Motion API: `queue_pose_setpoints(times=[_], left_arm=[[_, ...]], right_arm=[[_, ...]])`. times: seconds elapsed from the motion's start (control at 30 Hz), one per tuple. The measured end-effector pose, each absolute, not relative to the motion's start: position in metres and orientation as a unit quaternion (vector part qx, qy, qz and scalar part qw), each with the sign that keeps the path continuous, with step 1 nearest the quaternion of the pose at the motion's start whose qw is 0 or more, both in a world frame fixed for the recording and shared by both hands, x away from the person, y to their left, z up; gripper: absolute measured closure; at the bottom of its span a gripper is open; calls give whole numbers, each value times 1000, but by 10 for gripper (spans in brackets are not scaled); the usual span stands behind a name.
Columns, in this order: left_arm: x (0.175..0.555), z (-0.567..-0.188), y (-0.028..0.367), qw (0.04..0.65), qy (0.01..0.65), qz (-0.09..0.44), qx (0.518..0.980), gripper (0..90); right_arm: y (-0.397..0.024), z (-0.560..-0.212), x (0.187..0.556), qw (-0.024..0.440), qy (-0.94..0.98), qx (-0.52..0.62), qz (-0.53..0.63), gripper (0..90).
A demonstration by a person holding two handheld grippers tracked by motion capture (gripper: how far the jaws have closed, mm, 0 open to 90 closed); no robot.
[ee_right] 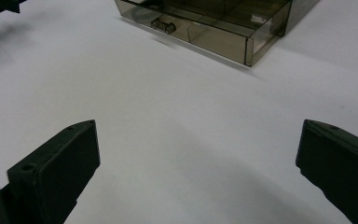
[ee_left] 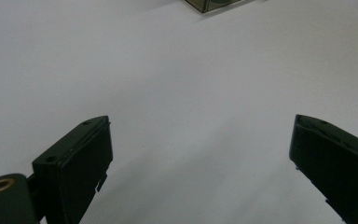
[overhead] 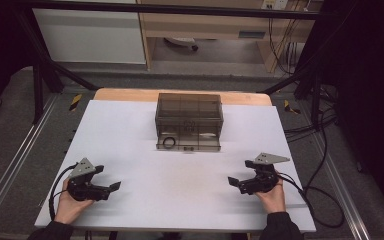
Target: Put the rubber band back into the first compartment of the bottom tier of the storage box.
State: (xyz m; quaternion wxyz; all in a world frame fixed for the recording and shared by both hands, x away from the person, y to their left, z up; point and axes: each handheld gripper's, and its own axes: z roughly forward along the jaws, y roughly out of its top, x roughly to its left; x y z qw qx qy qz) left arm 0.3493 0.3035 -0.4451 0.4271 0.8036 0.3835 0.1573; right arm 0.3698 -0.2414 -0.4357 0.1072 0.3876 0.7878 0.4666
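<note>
A: The left hand-held black gripper [overhead: 114, 186] sits at the lower left of the high view, jaws spread wide and empty; the right hand-held black gripper [overhead: 233, 182] mirrors it at the lower right, also wide and holding nothing.

B: And the smoky translucent plastic drawer box [overhead: 189, 116]?

A: Upper centre of the frame on the white table sheet [overhead: 130, 135], well apart from both grippers; its lower drawer [overhead: 188, 140] stands pulled out, a black ring [overhead: 169, 142] lying in its left part.

B: The risk?

A: Likely the light box sliding on the smooth sheet if one gripper pushes the drawer unbraced; a jaw might also clip the drawer's thin front wall.
</note>
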Motion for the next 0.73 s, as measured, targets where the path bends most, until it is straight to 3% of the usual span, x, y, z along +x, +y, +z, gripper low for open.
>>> queue_pose_setpoints(times=[0.73], left_arm=[[348,-446,302,426,379,154,807,56]], right_arm=[[-265,-447,359,102,790,383,468,3]])
